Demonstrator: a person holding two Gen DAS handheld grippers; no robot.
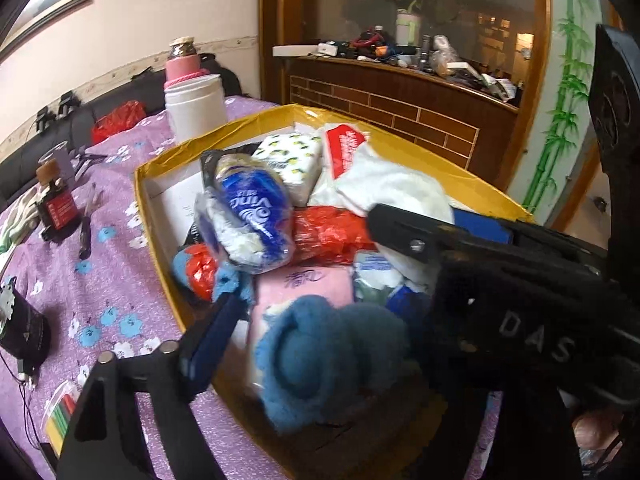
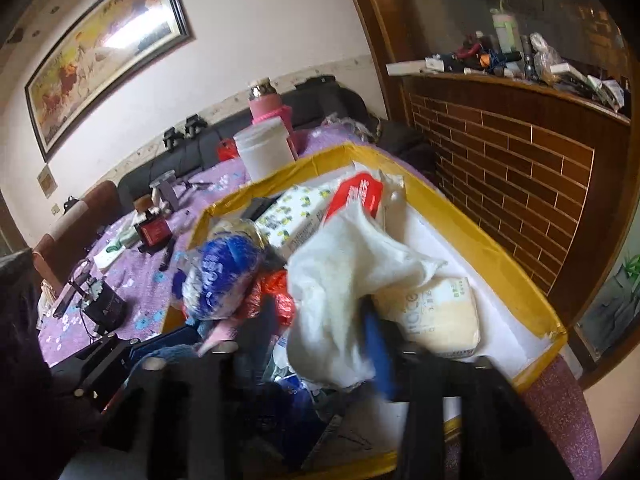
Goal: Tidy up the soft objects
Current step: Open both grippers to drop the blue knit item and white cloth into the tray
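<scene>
**Blue towel between the left jaws, white cloth against the right**

The rolled blue fleece towel [image 1: 320, 352] lies at the near end of the yellow-rimmed box [image 1: 160, 216], resting partly on a pink tissue pack [image 1: 304, 292]; its long axis appears to run roughly across the left wrist view, from the left finger toward the right one, though blur makes that uncertain. The left gripper [image 1: 320, 264] stands open around it, the blue-padded left finger [image 1: 212, 332] just beside the roll's left end and the other finger above and to its right; no pad presses on the towel that I can see.

Further out, the white cloth [image 2: 344, 280] is heaped in the middle of the box, draped over a red plastic bag [image 2: 272, 300] and touching a cream tissue pack [image 2: 436, 316]. The right gripper [image 2: 316, 344] is also open; its blue-padded finger [image 2: 378, 356] sits against the cloth's lower right edge, the other finger is dark and hard to place, and the cloth looks loose rather than pinched (my reading, since the fabric hides part of the gap).

So each jaw pair has its own soft thing nearest: the left is nearer the blue towel, the right nearer the white cloth. Both items seem released into the box, which is already crowded with a blue-printed wrapped roll [image 1: 248, 216] and a lemon-patterned pack [image 1: 292, 164]; any coming regrasp of the towel would likely want the jaws closing across its short axis.
</scene>
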